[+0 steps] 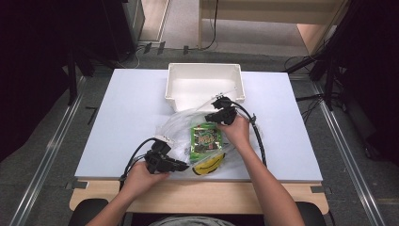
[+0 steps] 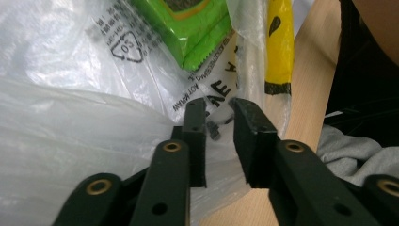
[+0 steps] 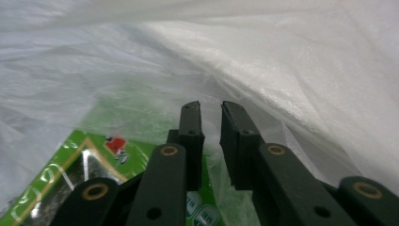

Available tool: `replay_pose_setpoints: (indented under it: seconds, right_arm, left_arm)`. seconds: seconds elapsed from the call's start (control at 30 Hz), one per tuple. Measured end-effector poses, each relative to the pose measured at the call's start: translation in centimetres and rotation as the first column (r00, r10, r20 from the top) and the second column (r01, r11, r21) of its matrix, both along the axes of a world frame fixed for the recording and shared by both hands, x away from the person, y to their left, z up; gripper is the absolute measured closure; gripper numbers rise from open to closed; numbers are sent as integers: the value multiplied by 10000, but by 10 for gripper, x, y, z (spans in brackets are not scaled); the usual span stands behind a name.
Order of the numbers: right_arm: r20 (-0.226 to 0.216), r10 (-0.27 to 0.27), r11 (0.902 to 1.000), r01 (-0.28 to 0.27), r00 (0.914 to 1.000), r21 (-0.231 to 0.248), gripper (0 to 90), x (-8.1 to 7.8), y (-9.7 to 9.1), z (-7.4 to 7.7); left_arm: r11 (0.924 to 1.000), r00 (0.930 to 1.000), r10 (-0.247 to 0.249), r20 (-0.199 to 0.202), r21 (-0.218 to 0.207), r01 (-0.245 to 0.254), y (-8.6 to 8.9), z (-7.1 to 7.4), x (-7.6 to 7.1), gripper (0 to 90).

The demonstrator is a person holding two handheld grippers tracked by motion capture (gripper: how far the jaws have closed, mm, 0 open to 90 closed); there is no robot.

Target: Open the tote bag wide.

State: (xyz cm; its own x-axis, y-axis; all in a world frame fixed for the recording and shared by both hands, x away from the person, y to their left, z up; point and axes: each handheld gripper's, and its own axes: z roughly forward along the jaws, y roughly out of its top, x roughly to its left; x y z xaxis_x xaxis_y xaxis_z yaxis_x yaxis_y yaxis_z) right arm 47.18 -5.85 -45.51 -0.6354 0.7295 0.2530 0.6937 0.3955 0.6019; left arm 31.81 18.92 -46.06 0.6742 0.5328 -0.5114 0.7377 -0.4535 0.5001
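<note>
A clear plastic bag (image 1: 181,127) lies on the table (image 1: 122,122) just in front of a white bin (image 1: 204,84). A green packet (image 1: 206,137) sits in the bag, beside a yellow-and-black item (image 1: 209,165). The left gripper (image 1: 181,165) is at the bag's near edge; its jaws stand slightly apart with film between them (image 2: 219,122). The right gripper (image 1: 217,104) is at the bag's far side, over the packet (image 3: 70,169), jaws slightly parted (image 3: 211,117); whether they pinch film cannot be told.
</note>
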Motion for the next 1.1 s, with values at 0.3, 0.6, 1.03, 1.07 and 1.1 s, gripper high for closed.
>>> replay_pose_setpoints:
  seconds: [0.3, 0.6, 1.03, 1.07, 1.1]
  right_arm:
    - [-5, 310, 9984, -310, 9995, 476, 656, -14, -14, 11]
    - [263, 556, 9974, -568, 9981, 449, 597, -29, -20, 22]
    - [248, 706, 9951, -721, 9972, 672, 561, -48, -33, 28]
    - [254, 707, 9951, -723, 9972, 679, 561, -49, -34, 27]
    - [235, 730, 9952, -743, 9971, 639, 559, -50, -35, 26]
  left_arm:
    - [9994, 9989, 295, 362, -187, -288, 5, 16, 8, 524]
    - [9996, 9979, 264, 594, -77, -260, 2, 34, 18, 436]
    - [9986, 9980, 362, 523, -394, -342, 0, 52, 40, 419]
    - [9984, 9979, 424, 486, -384, -406, -1, 51, 43, 418]
    - [9985, 9982, 413, 431, -384, -397, -1, 51, 46, 418]
